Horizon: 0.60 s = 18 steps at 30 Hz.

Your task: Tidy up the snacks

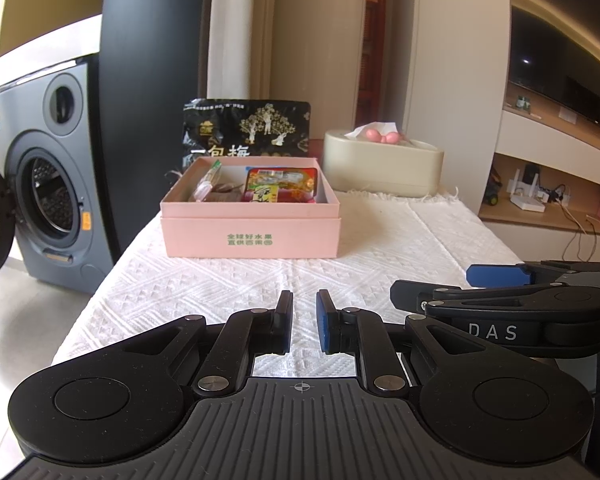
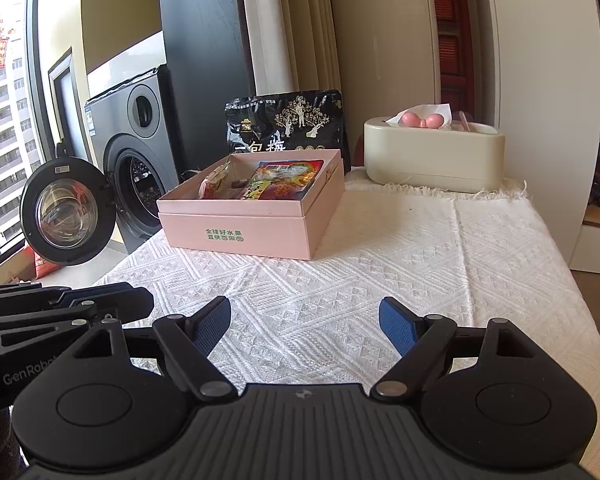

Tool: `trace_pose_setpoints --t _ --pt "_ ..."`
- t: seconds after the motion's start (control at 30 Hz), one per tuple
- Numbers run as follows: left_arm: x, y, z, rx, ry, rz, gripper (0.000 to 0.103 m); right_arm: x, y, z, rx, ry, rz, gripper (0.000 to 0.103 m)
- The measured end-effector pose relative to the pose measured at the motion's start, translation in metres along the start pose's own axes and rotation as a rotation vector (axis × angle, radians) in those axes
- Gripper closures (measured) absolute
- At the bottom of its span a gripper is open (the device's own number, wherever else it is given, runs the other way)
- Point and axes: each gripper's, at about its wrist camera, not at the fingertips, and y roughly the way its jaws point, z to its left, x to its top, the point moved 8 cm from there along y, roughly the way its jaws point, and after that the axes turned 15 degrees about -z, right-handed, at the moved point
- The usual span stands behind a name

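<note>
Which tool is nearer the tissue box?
Right, though only slightly. The right tool sits on the side of the table where the tissue box stands, far back. The left tool faces the pink box, with the tissue box off to its right.

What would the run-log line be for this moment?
left gripper: nearly closed, empty | right gripper: open, empty | pink box: open, snacks inside | black bag: behind box

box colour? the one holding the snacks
Pale pink, with small green lettering on the front of the box. Clearest in the left wrist view.
</note>
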Motion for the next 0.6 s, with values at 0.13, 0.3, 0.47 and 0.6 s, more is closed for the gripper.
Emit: trace_pose_setpoints --t 0.13,0.3,0.47,0.6 --pt "0.0003 0.0001 -0.0006 -0.001 0.0 -0.001 0.086 -0.0001 0.0 0.0002 0.0 0.001 0.001 0.021" --pt "0.0003 -0.0003 -0.0005 -0.001 -0.001 -0.002 0.086 -0.0003 -0.0002 0.0005 0.001 0.001 0.0 0.021" --pt "0.0012 -0.001 0.0001 0.004 0.0 -0.015 0.086 -0.0005 -0.0008 0.0012 0.003 0.0 -0.001 0.021" --pt "0.0037 0.0006 0.0051 0.024 -0.019 -0.024 0.087 -0.0009 -0.0003 0.0018 0.003 -0.001 0.001 0.021"
